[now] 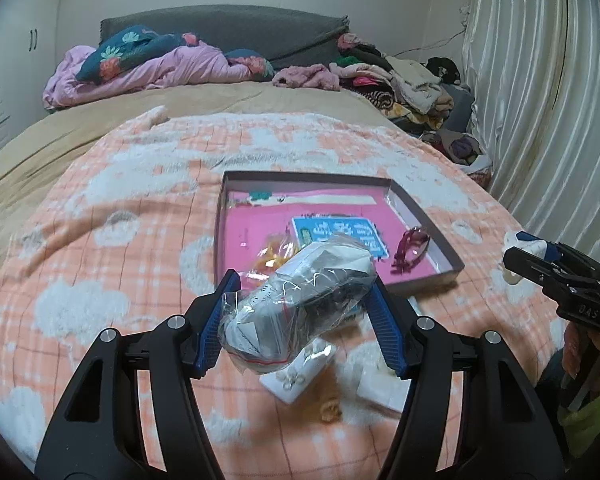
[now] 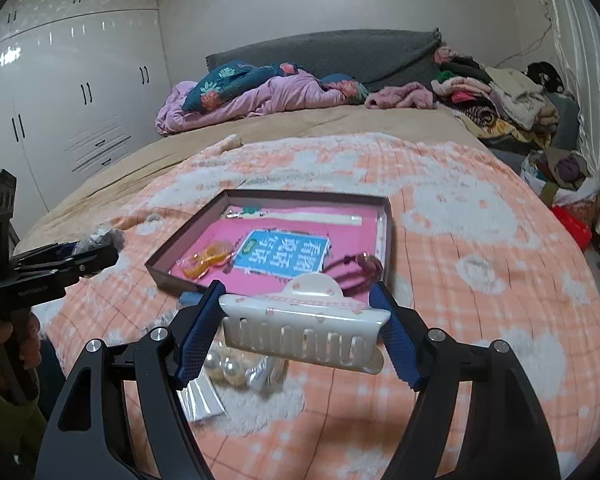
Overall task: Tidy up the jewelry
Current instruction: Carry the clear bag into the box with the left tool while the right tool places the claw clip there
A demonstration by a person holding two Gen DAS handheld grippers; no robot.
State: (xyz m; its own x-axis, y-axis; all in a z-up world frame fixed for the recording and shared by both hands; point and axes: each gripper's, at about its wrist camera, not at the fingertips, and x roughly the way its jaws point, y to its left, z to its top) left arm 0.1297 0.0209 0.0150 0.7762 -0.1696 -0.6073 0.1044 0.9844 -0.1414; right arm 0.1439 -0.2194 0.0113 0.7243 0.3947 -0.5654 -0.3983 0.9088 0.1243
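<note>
My left gripper (image 1: 302, 280) is shut on a clear plastic bag of jewelry (image 1: 300, 300) and holds it above the blanket, just in front of the shallow box with a pink lining (image 1: 440, 240). My right gripper (image 2: 296, 300) is shut on a white hair claw clip (image 2: 304, 328) near the box's front edge (image 2: 160, 276). In the box lie a blue card (image 2: 284, 254), an orange piece (image 2: 204, 262) and a dark pink clip (image 2: 356, 270). Pearl earrings on a card (image 2: 228, 372) lie on the blanket under the right gripper.
The box sits on an orange checked blanket (image 1: 100, 240) on a bed. Small white cards with earrings (image 1: 300, 380) lie below the left gripper. Piled clothes (image 2: 500, 100) and bedding (image 2: 260, 92) are at the far end. A wardrobe (image 2: 80, 100) stands left, a curtain (image 1: 540, 100) right.
</note>
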